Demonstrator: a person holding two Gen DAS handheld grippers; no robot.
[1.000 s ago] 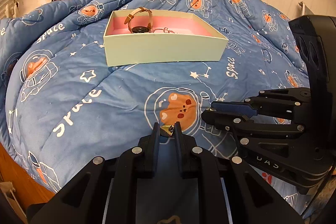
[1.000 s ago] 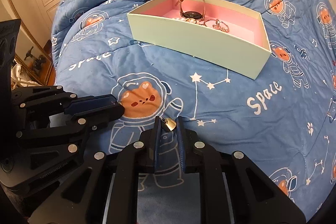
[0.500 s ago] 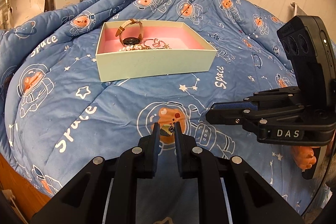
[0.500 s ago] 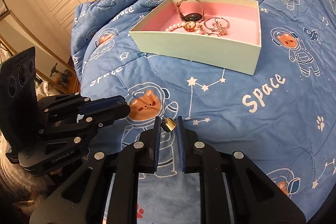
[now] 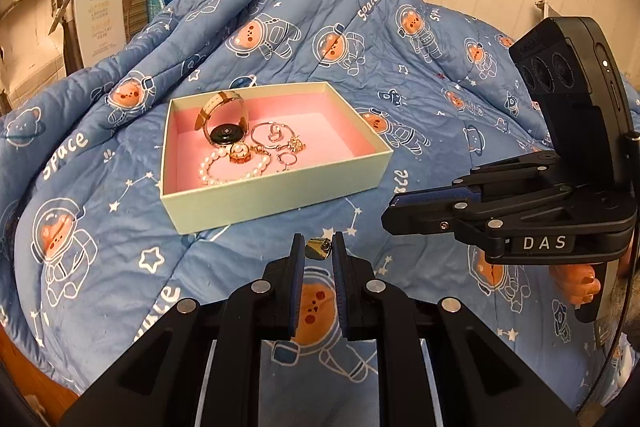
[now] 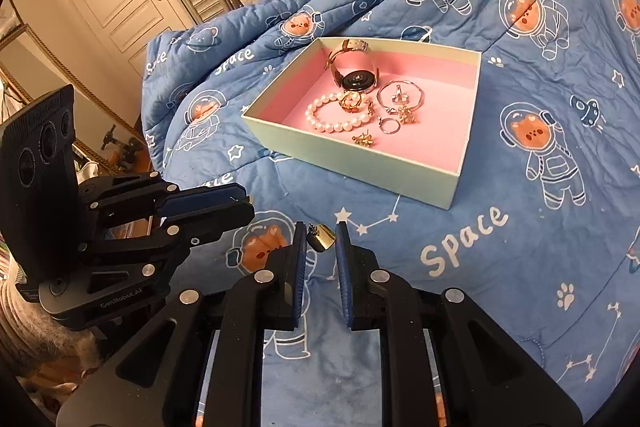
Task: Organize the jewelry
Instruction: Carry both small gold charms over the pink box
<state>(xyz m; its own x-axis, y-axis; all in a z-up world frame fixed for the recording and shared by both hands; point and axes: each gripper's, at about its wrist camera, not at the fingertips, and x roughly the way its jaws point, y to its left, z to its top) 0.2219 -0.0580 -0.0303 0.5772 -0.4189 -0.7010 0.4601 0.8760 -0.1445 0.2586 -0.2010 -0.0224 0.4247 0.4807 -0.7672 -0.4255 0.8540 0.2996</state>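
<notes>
Left gripper [image 5: 317, 247]: clenched on a small gold earring [image 5: 318, 249], held above the quilt [image 5: 120, 267] just short of the box's near wall

Right gripper [image 6: 321, 239]: pinching a second gold earring [image 6: 323, 235] the same way, also raised over the quilt, near the box's front corner

Box [image 5: 276, 195]: pale green, pink inside, sitting mid-quilt (no table here, only bedding); it holds a watch [image 5: 224, 123], a pearl bracelet [image 5: 230, 167], a bangle [image 5: 272, 137] and small rings

Where the pieces lie: each earring sits right at its tool's fingertips, the box ahead of both and apart from them

Step in hand, as I judge it: carrying both studs over the rim to drop them inside

Doing it well: clear the near wall before letting go, aim for the bare pink floor toward the right end, and release low so neither stud bounces onto the soft quilt, where it would be hard to find
</notes>
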